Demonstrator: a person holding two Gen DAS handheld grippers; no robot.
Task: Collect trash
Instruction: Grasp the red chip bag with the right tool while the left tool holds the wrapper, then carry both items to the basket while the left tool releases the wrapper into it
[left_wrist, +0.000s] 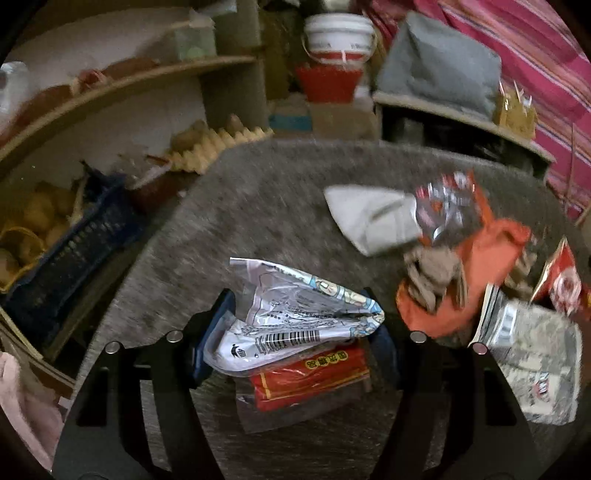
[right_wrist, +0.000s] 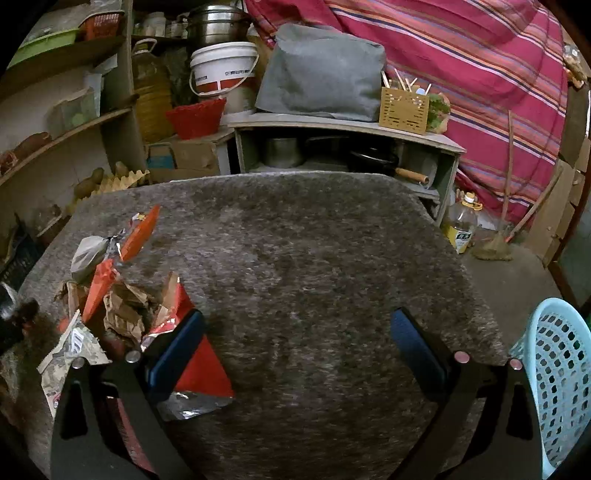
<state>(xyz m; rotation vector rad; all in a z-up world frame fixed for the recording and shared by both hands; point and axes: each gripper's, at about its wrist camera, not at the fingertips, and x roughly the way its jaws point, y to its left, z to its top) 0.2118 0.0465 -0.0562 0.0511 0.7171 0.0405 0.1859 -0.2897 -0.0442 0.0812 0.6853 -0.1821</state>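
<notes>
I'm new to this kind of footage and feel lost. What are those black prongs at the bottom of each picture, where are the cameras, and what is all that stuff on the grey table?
No robot here: a person holds a claw in each hand, and a camera on each looks forward along its two fingers. In the left view, the left claw has a crumpled white wrapper and a red packet between its fingers, which seem to touch the wrapper's edges. In the right view, the right claw is open and holds nothing. The grey table carries a pile of wrappers. A light blue basket stands at its right edge.
</notes>
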